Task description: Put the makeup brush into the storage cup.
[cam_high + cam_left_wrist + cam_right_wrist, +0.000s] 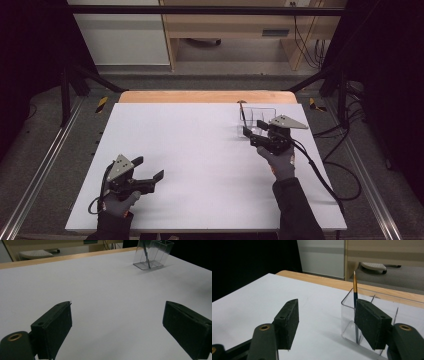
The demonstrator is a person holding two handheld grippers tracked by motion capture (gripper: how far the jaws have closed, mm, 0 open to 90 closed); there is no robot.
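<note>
Right gripper (pixel 325 322) gapes empty beside the clear box (pixel 352 322) — its jaw hides the pen's (pixel 355 286) lower half; left gripper (pixel 117 325) gapes, far off.

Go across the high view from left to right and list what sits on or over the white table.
Left tongs, open over the near left of the white table → clear holder with a pencil standing in it → right tongs, open at the holder's near side.
</note>
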